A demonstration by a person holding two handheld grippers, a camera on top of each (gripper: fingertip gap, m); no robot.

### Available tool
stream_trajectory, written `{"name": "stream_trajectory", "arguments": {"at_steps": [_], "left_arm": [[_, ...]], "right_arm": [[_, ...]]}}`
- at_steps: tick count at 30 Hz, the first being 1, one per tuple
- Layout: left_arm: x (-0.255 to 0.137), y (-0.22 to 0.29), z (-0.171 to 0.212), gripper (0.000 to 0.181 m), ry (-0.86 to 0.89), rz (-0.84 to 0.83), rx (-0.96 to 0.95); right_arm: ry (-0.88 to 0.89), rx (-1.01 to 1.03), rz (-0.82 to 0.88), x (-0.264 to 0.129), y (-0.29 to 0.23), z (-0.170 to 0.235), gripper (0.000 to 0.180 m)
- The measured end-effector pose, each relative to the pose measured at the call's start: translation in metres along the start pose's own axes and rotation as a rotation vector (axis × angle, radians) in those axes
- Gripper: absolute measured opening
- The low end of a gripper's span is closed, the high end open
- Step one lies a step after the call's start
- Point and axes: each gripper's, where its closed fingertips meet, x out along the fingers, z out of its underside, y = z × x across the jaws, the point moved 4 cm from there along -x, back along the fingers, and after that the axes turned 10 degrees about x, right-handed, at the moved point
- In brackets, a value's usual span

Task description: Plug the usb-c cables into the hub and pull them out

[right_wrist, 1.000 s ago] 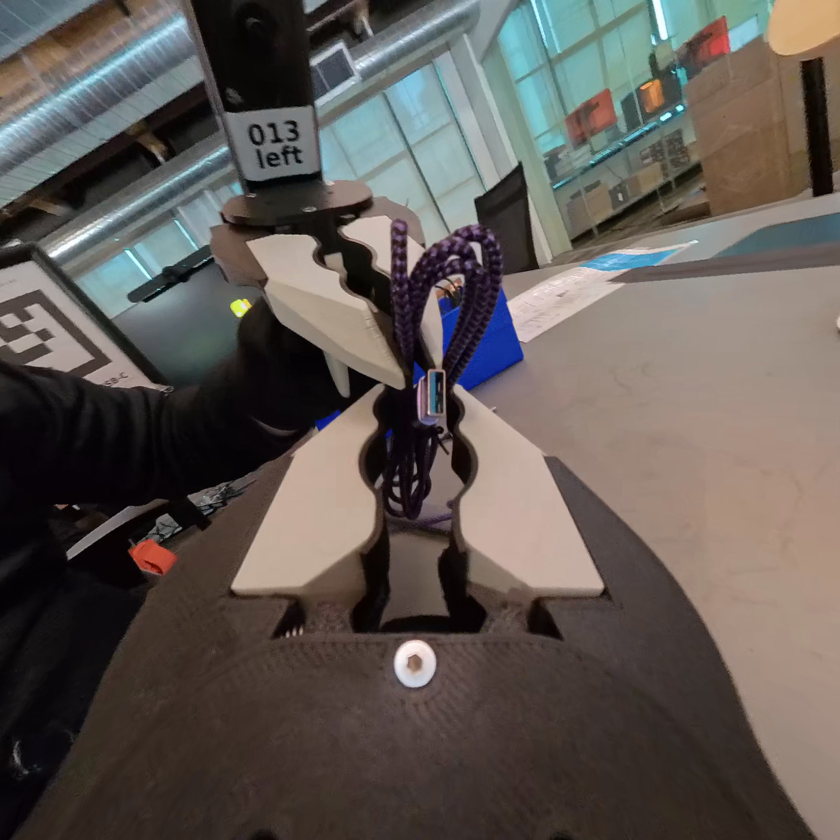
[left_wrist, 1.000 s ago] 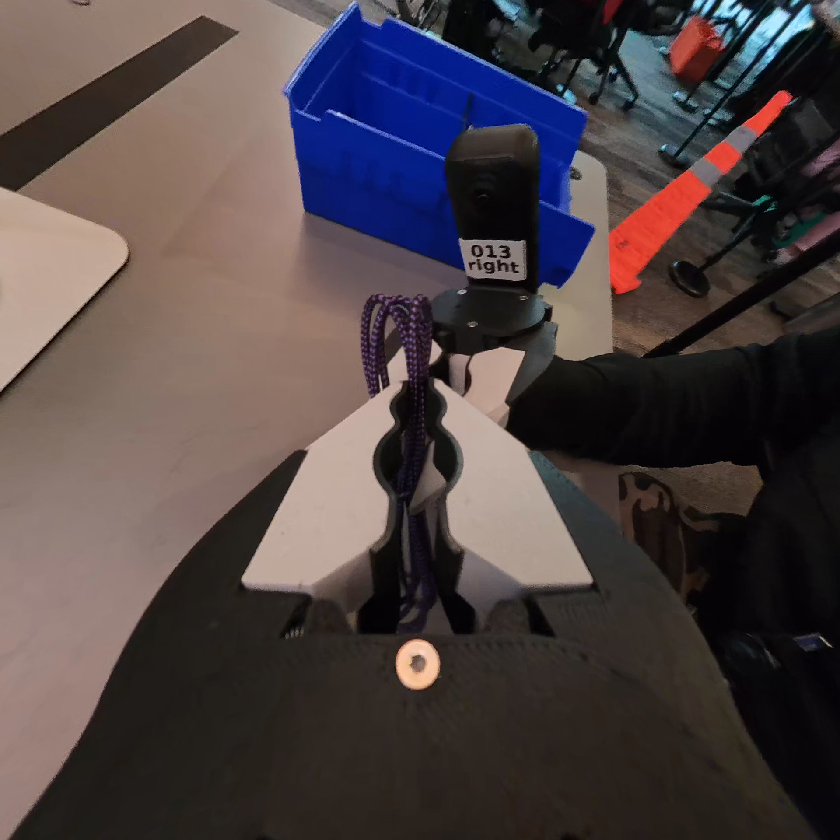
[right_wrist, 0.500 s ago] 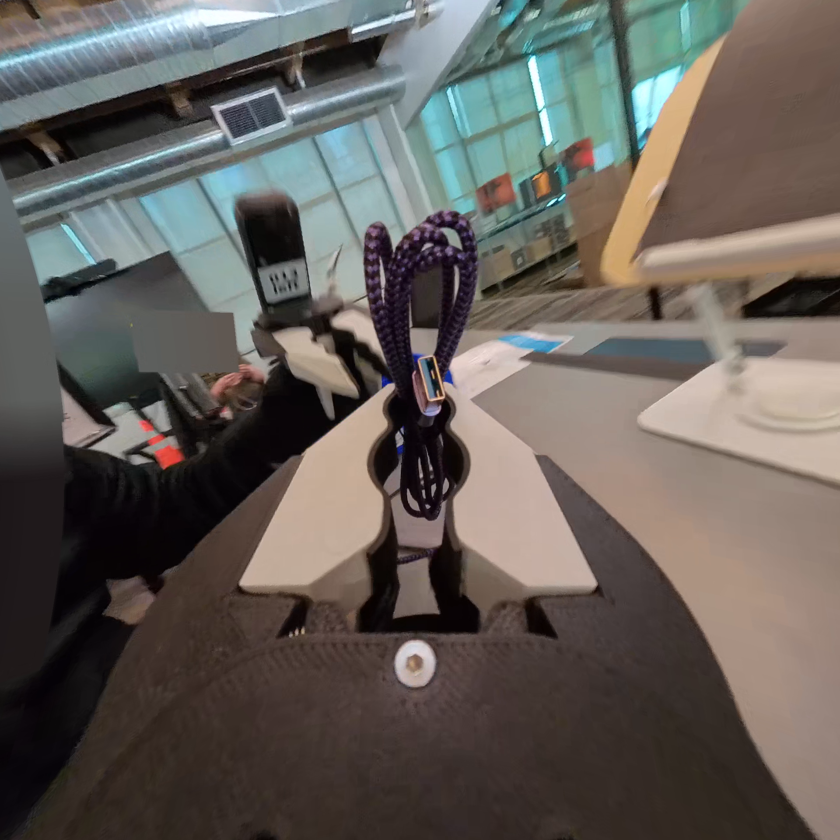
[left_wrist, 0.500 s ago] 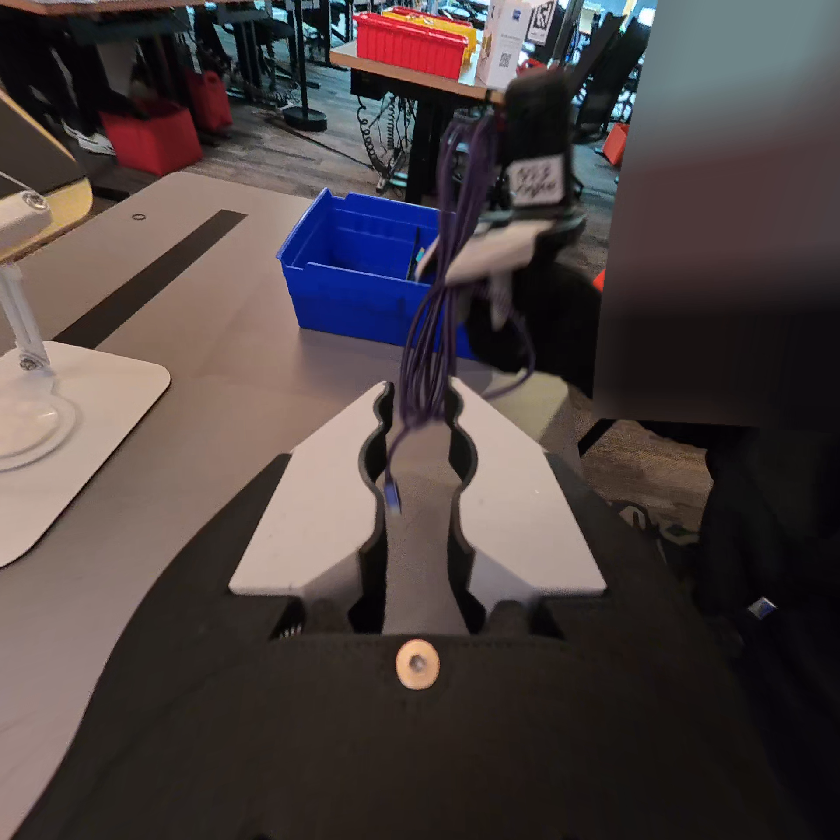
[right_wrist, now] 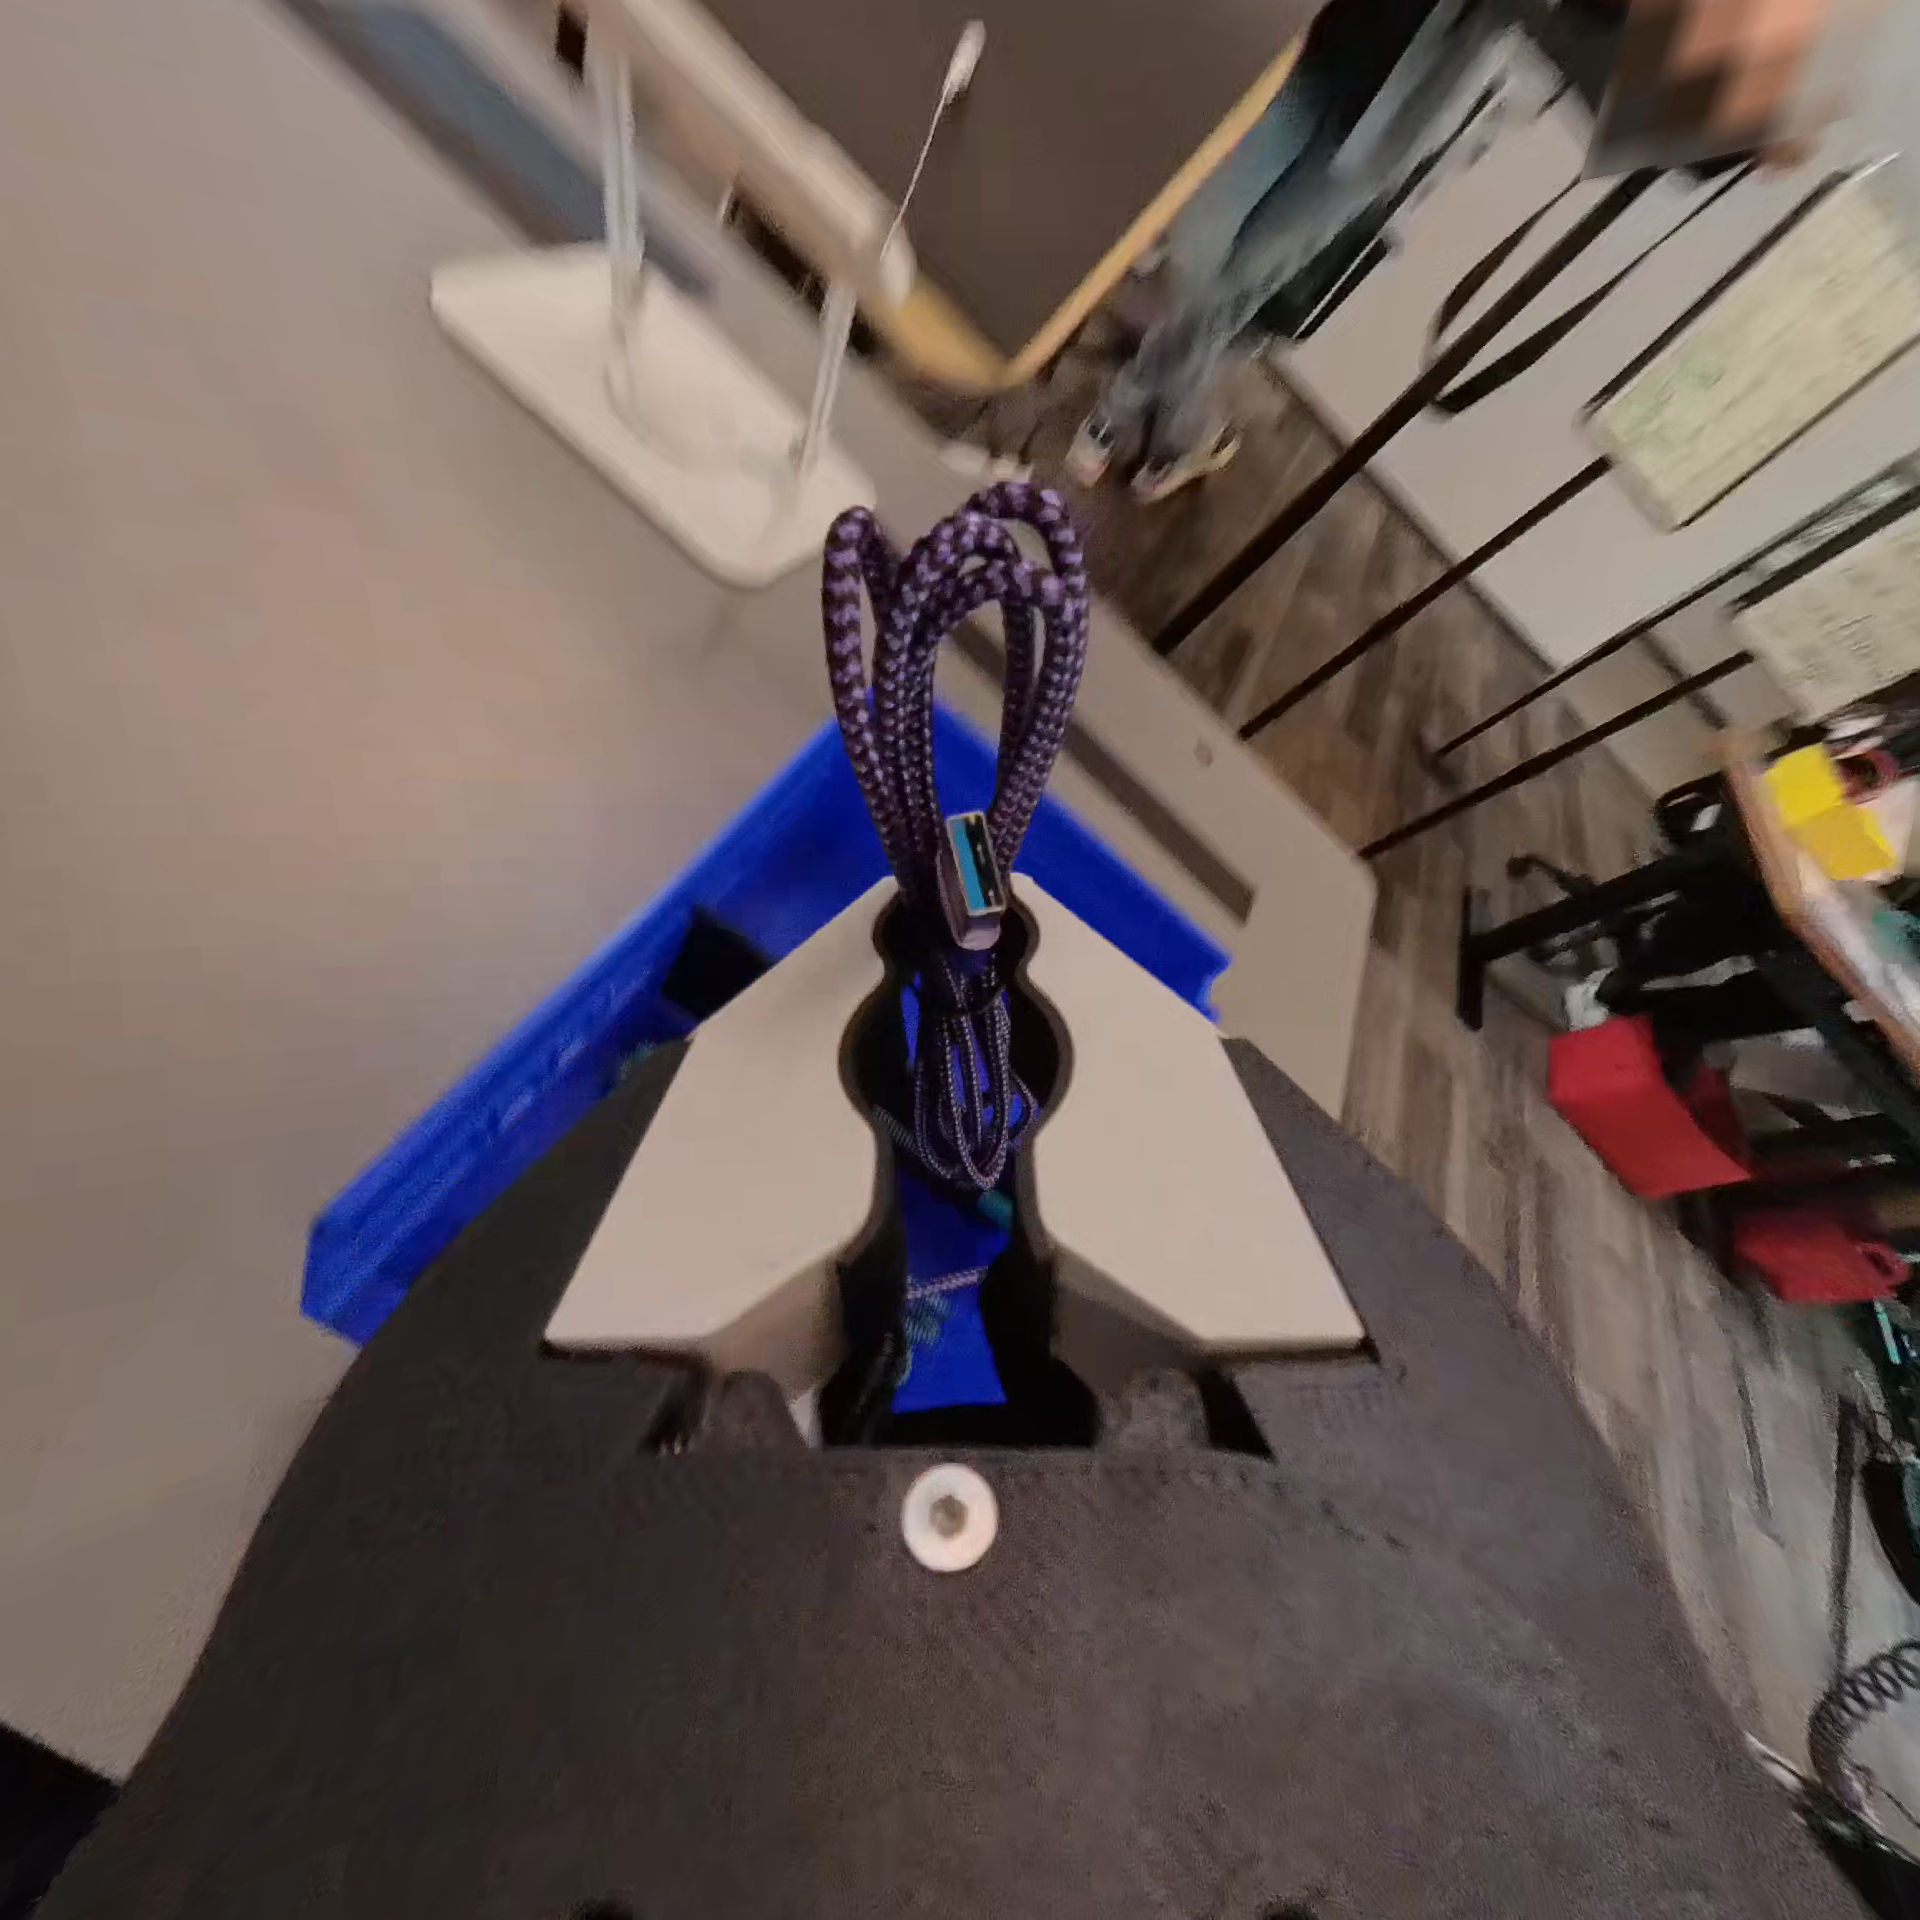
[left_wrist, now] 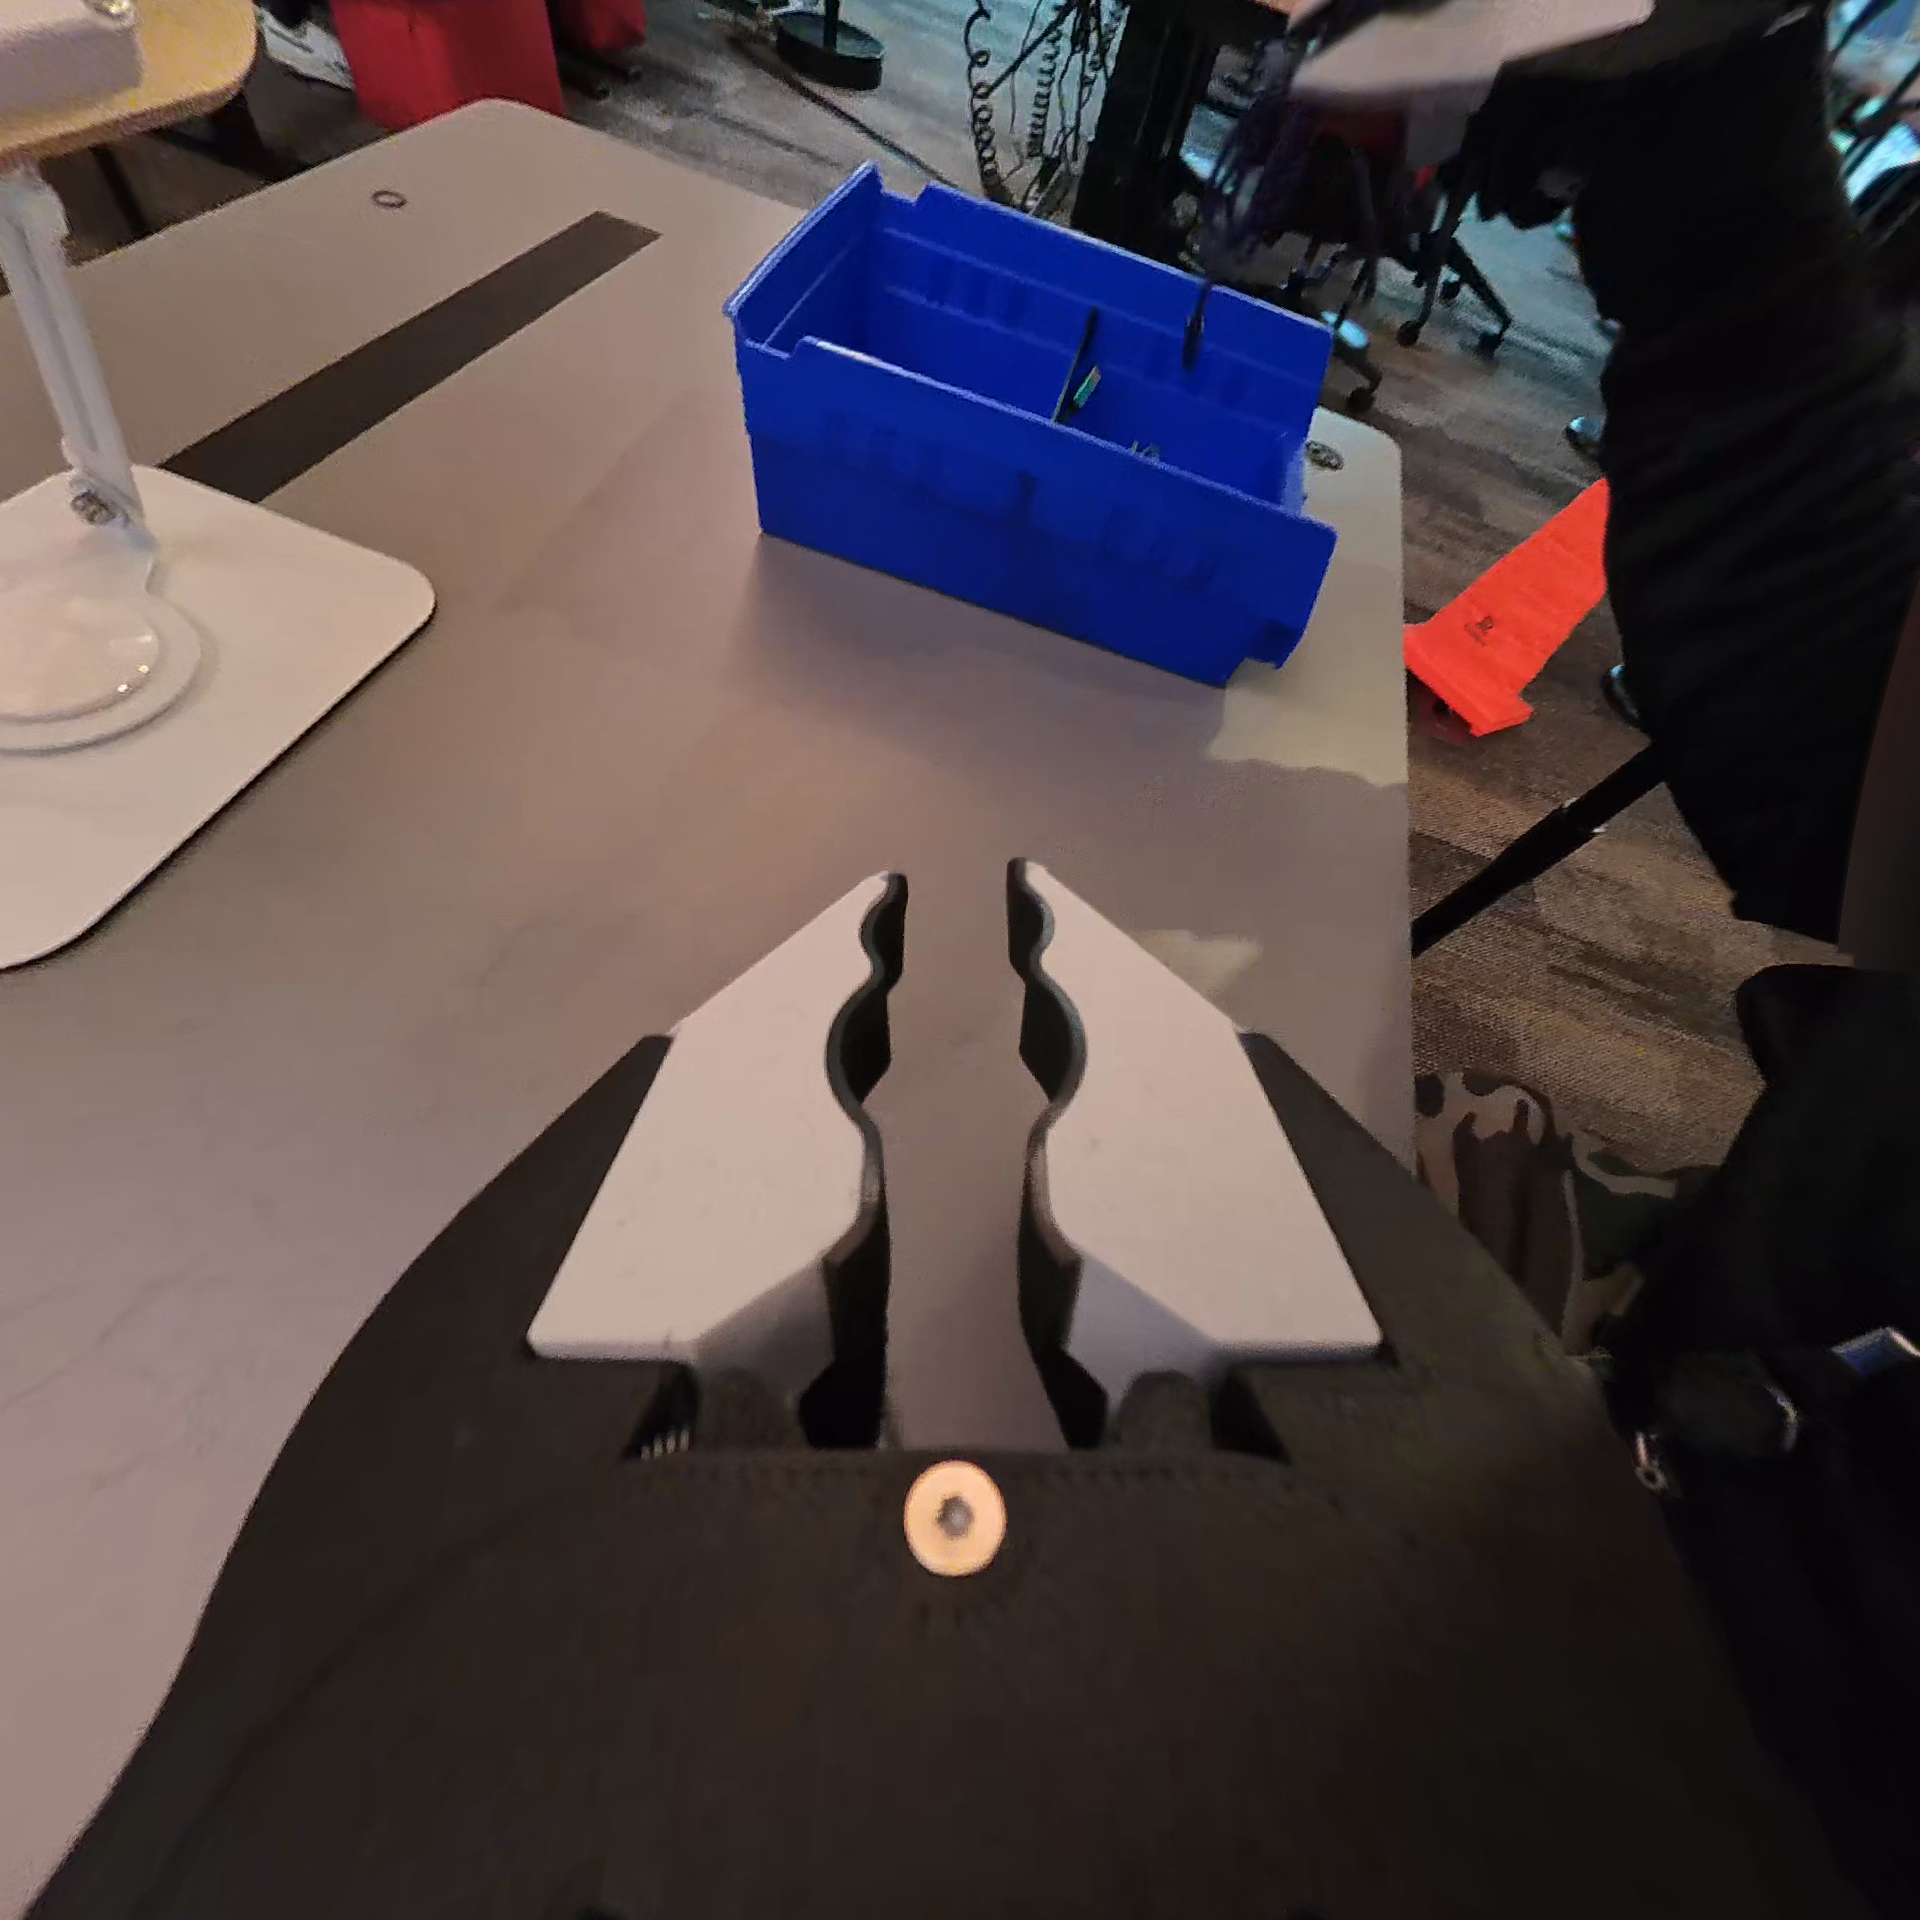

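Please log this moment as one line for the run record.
left gripper: open, empty, over table | right gripper: shut on purple cable, above blue bin | hub: not visible

Left wrist view is looking level across the table toward the blue bin (left_wrist: 1023, 457); right wrist view is looking steeply down from directly above it (right_wrist: 582, 1049).

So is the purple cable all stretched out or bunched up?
Bunched up. The cable is folded into several loops, pinched in the right gripper, with loops sticking out past the jaws.
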Motion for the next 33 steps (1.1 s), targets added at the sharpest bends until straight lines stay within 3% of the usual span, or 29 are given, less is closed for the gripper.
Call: {"name": "stream_trajectory", "arguments": {"at_steps": [6, 11, 13, 17, 21, 26, 31, 33], "left_arm": [[-0.005, -0.004, 0.007, 0.014, -0.040, -0.048, 0.026], [-0.010, -0.010, 0.015, 0.017, -0.077, -0.062, 0.001], [-0.012, -0.012, 0.019, 0.020, -0.101, -0.072, -0.005], [-0.026, -0.021, 0.025, 0.038, -0.151, -0.134, -0.009], [-0.046, -0.025, 0.038, 0.049, -0.227, -0.149, -0.046], [-0.050, -0.005, 0.080, 0.058, -0.448, -0.092, -0.052], [-0.029, 0.009, 0.143, 0.062, -0.735, -0.098, -0.059], [-0.022, 0.012, 0.155, 0.059, -0.751, -0.091, -0.077]], "right_arm": [[-0.356, -0.178, -0.092, 0.051, -0.021, 0.098, 0.012], [-0.596, -0.121, -0.256, 0.072, -0.043, 0.150, 0.019], [-0.652, -0.046, -0.287, 0.076, -0.044, 0.156, 0.045], [-0.607, 0.036, -0.253, 0.067, -0.030, 0.132, 0.061], [-0.419, 0.001, -0.128, 0.047, -0.024, 0.071, 0.053], [-0.093, -0.037, -0.291, 0.039, -0.092, -0.010, 0.039], [0.016, -0.041, -0.479, 0.057, -0.160, -0.037, 0.031], [0.041, -0.044, -0.525, 0.062, -0.178, -0.042, 0.029]]}}
